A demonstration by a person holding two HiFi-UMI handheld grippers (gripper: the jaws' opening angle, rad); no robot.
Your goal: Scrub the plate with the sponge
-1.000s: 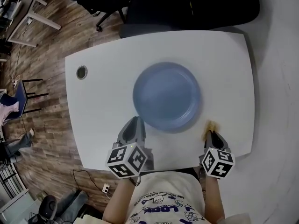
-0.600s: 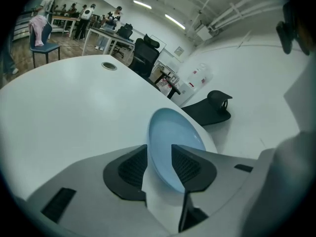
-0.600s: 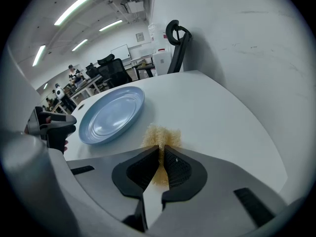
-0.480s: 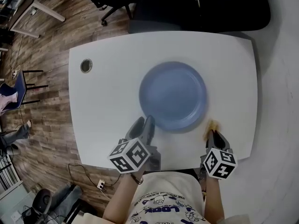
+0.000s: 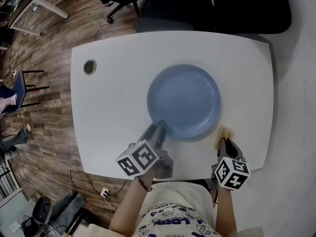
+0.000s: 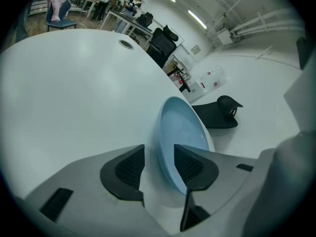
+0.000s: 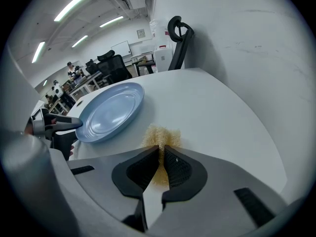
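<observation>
Near the front edge of the white table (image 5: pixel 111 102), the left gripper (image 5: pixel 159 128) reaches the near-left rim of the blue plate (image 5: pixel 183 100). Its jaws have just been opening and stand wide apart, with that rim between the pads but not clamped. The plate lies flat at the table's middle, and to its right, just clear of its rim, the right gripper (image 5: pixel 224 143) points down, jaws closed on the yellow sponge (image 7: pixel 162 135), whose frayed end pokes past the pads.

We find the plate (image 5: pixel 185 100) in the middle of the table (image 5: pixel 108 110), with the sponge (image 5: pixel 224 133) beside its near right edge.
</observation>
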